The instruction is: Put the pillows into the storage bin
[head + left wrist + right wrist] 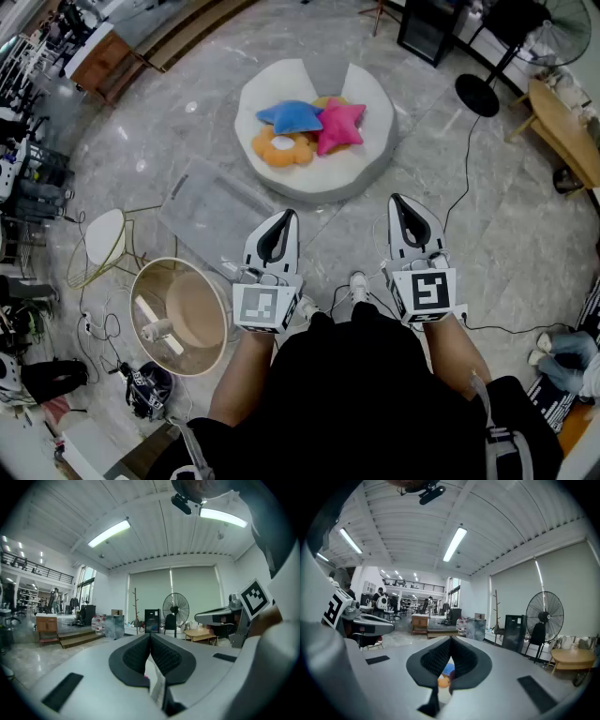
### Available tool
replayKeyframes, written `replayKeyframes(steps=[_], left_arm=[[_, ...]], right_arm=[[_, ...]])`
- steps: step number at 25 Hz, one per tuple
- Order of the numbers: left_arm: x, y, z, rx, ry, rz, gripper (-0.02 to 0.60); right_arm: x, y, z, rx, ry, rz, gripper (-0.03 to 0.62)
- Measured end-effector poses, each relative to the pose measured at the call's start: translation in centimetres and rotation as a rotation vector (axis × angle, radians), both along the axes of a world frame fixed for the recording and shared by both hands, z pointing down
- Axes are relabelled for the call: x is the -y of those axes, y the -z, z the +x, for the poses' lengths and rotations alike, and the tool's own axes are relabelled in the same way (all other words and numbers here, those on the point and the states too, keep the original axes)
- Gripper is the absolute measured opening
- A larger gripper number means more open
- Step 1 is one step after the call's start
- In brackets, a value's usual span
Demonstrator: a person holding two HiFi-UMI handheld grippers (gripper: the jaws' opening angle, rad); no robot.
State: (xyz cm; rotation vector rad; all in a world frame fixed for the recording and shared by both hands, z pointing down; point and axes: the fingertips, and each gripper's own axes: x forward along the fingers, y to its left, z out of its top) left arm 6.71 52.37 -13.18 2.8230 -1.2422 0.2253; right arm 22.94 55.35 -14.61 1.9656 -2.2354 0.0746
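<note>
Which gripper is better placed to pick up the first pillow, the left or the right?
Probably left. The left gripper points at the orange pillow, the nearest one, and the bin sits just left of it. The right gripper is farther off. Both are shut and empty.

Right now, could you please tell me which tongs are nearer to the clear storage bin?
Left. The left tongs sit just right of the bin; the right tongs are farther right, beyond them.

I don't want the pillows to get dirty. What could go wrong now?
The pillows lie piled on the white seat, so pulling one may tip another onto the floor. A black cable crosses the floor near the right gripper; the person might trip on it.
</note>
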Motion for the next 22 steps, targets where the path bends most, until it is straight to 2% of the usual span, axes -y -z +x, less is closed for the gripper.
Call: replayKeyframes(steps=[8,17,21,22], left_arm=[[0.4,-0.3,1.1,0.001,0.002,-0.003,0.020],[1.7,-0.4,4.2,0.009,-0.011,-0.004,0.020],[2.6,-0.3,6.0,0.030,-0.005,0.008,0.023],[3.0,-0.4,6.5,0.036,0.000,0.009,0.041]], right_arm=[[0.4,-0.2,1.2,0.003,-0.004,-0.001,0.012],[1.7,-0.6,3.8,0.040,0.015,0.000,0.015],[3.1,-0.5,5.3,0.009,0.051,0.017,0.017],[3.5,-0.5,5.7,0.000,0.063,0.022,0.017]])
